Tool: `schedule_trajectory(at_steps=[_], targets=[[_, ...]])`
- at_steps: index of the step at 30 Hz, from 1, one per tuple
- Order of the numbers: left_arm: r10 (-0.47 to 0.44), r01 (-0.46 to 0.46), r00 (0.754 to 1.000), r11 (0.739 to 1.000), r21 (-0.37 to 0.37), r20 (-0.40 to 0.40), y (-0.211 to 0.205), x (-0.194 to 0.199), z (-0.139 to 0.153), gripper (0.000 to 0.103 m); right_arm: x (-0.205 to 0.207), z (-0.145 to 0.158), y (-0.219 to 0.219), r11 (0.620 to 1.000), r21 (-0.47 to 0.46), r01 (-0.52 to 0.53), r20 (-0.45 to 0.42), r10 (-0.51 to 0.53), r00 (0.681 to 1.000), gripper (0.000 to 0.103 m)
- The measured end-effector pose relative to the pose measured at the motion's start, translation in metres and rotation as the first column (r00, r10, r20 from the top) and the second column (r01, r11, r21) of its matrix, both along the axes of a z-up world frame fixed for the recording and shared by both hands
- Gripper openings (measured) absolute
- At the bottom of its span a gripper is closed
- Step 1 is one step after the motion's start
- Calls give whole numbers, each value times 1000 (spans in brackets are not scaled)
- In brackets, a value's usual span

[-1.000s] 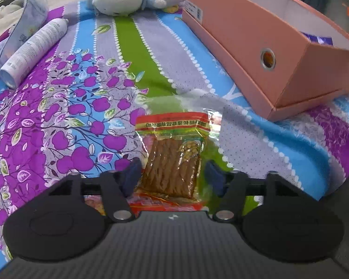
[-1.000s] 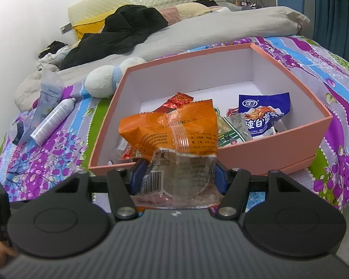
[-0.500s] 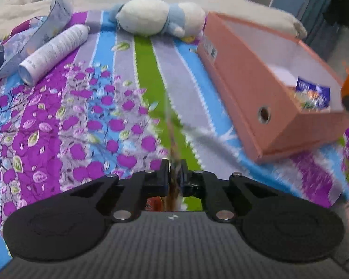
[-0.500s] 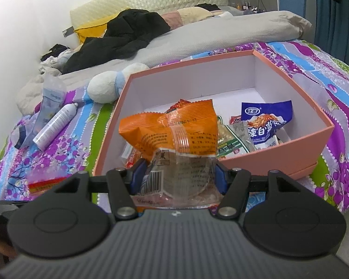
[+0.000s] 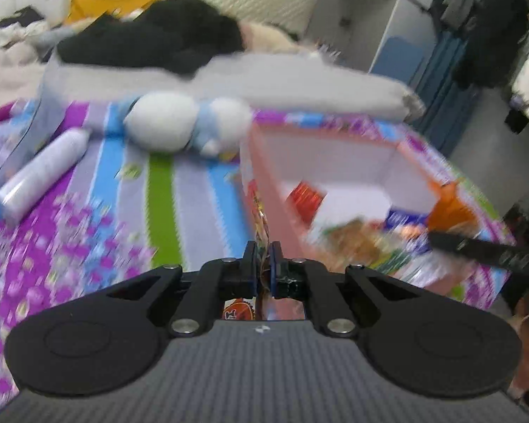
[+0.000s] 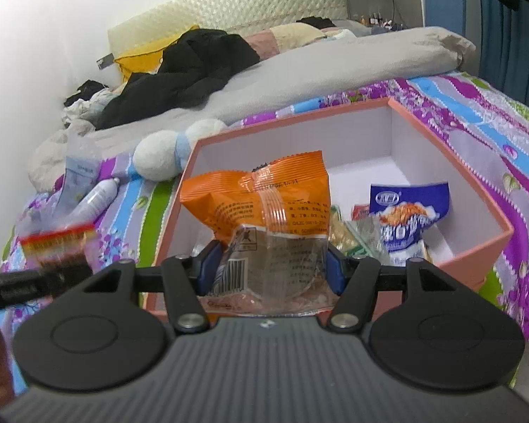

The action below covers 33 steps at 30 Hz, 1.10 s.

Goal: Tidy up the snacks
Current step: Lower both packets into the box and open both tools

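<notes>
My left gripper [image 5: 262,259] is shut on a thin snack packet [image 5: 259,222] with a red top, seen edge-on, held up over the bedspread just left of the pink box [image 5: 275,190]. The right wrist view shows that packet [image 6: 58,239] blurred at the left. My right gripper [image 6: 269,268] is shut on an orange snack bag [image 6: 264,194] with a clear lower half, held above the near edge of the pink box [image 6: 451,155]. The box holds a blue packet [image 6: 405,215] and other snacks.
A white plush toy [image 5: 187,125] lies behind the box. A white spray bottle [image 5: 42,172] and a plastic pouch [image 6: 77,179] lie at the left. A grey duvet [image 6: 335,70] and black clothes [image 6: 190,67] cover the far bed.
My left gripper closed on the packet, lifted it off the bedspread and swung toward the pink box. My right gripper moved slightly closer over the box, still holding the orange bag.
</notes>
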<state>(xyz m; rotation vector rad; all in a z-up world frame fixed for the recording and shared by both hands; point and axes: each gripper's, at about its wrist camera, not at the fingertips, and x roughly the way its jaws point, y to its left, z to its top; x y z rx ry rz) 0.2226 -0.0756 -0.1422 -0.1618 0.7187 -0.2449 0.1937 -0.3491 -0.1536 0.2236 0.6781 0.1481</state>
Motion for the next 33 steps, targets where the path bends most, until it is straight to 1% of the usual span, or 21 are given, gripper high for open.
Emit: schedule_trajectory(at_steps=[3, 5, 9, 11, 13, 18, 20, 24, 28, 29, 30, 31, 32, 33], targets=[[-18, 18, 999, 1000, -4, 38, -22, 16, 21, 8, 11, 7, -4, 1000, -9, 1, 14, 0, 1000, 62], [-44, 45, 998, 999, -18, 50, -37, 31, 32, 8, 19, 11, -7, 1000, -12, 1, 17, -1, 1000, 62], [-80, 83, 996, 995, -63, 41, -66, 65, 46, 8, 41, 15, -15, 1000, -27, -3, 6, 3, 1000, 62], [-97, 98, 995, 992, -85, 13, -80, 84, 48, 8, 52, 14, -20, 999, -34, -4, -7, 3, 1000, 62], [-120, 118, 993, 988, -95, -13, -95, 101, 46, 8, 65, 11, -25, 999, -37, -9, -34, 7, 999, 62], [-145, 137, 984, 988, -73, -108, -124, 132, 26, 8, 92, -1, -37, 999, -14, -28, -120, 26, 992, 62], [-147, 138, 980, 988, -69, -137, -127, 139, 15, 8, 94, -3, -40, 999, -25, -26, -125, 23, 992, 63], [-153, 142, 976, 986, -82, -153, -129, 142, 5, 8, 92, -9, -48, 1000, -16, -20, -143, 18, 990, 63], [-170, 158, 972, 984, -81, -164, -127, 139, 5, 9, 90, -10, -56, 1000, -18, 4, -152, -7, 988, 64], [-163, 151, 971, 985, -82, -177, -126, 140, 5, 12, 90, -10, -58, 1000, -15, 14, -154, -16, 988, 64], [-155, 140, 969, 986, -86, -192, -125, 140, 5, 16, 90, -9, -60, 1000, -11, 22, -155, -23, 988, 71], [-150, 134, 969, 987, -93, -198, -123, 140, 6, 31, 90, -9, -63, 1000, -8, 27, -154, -28, 988, 77], [-145, 128, 969, 987, -96, -200, -121, 139, 8, 53, 89, -8, -65, 999, -4, 34, -152, -34, 988, 84], [-138, 122, 971, 988, -94, -194, -119, 137, 10, 62, 87, -7, -68, 999, -2, 39, -150, -39, 988, 84]])
